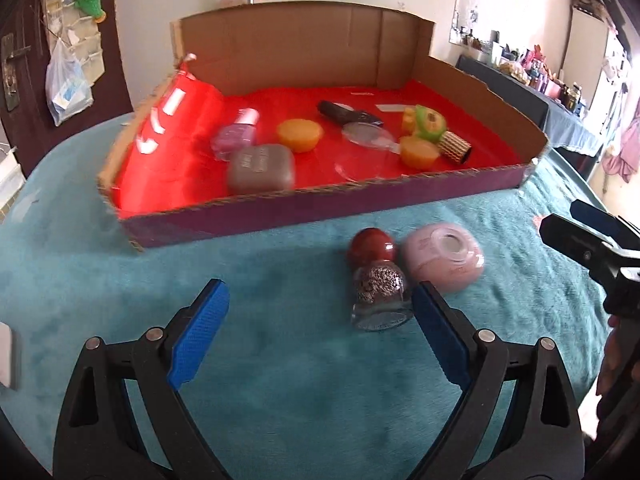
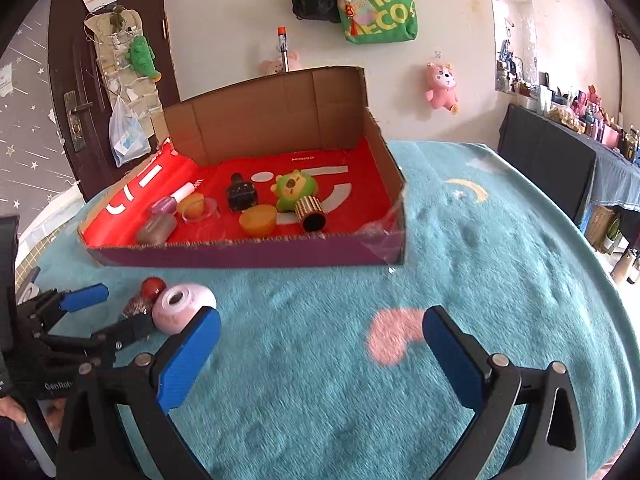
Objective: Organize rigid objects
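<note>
A teal blanket is spread beneath a red-lined cardboard box, in which small items are already gathered. In front of the box, a pink round jar is seen touching a red-capped glass bottle lying on its side. Nearer than both, the left gripper and right gripper are held with jaws wide apart, nothing between them.

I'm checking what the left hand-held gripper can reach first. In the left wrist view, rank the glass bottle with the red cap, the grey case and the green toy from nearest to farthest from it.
1. Glass bottle with the red cap: on the blanket, beside the left hand-held gripper, by its right finger.
2. Grey case: inside the box, near its front wall.
3. Green toy: deeper in the box, right side.
</note>
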{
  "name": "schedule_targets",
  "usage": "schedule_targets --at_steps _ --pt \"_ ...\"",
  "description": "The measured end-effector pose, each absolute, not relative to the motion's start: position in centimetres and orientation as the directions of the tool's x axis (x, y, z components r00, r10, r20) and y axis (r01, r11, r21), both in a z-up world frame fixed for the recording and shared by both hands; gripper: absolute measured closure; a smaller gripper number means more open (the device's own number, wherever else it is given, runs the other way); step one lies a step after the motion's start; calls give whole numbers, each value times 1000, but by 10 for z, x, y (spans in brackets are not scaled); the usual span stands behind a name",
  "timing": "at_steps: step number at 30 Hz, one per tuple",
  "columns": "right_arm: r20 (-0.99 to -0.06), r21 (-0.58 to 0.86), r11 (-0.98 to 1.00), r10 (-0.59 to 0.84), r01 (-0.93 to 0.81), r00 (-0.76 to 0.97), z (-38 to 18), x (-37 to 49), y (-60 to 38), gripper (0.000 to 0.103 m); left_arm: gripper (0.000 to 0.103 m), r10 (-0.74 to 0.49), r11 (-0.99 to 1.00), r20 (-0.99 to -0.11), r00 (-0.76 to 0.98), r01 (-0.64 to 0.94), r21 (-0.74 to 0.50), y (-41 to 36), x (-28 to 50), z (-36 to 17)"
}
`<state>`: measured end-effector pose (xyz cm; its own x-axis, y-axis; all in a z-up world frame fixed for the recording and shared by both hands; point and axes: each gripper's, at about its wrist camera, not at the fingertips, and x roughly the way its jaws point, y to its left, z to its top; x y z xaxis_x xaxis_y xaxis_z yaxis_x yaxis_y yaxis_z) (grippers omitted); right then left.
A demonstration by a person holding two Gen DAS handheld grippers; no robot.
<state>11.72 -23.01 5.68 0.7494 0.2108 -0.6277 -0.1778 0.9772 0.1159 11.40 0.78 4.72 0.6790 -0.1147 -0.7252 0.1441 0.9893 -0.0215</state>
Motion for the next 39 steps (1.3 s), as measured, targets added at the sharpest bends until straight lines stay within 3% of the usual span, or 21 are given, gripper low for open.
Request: schedule_targets --at_steps 5,14,20,33,37,39 --pt "-665 146 950 301 -276 683 55 132 -205 0 9 -59 993 -695 716 112 32 25 112 58" --pt "-735 154 914 360 -375 575 40 155 -163 0 9 -87 988 -701 707 152 31 40 114 60" --pt "-777 131 910 341 -394 529 30 165 -149 0 9 -92 989 -701 707 148 20 44 117 60" --pt "-771 106 906 335 -410 541 35 155 -177 0 9 -128 977 -729 672 212 23 21 125 49" --pt "-769 90 891 347 -446 538 36 155 -172 0 14 -149 973 -735 661 232 12 18 127 47" --pt "-773 84 883 350 -461 530 35 158 -167 3 32 -161 970 -742 650 243 3 17 130 46"
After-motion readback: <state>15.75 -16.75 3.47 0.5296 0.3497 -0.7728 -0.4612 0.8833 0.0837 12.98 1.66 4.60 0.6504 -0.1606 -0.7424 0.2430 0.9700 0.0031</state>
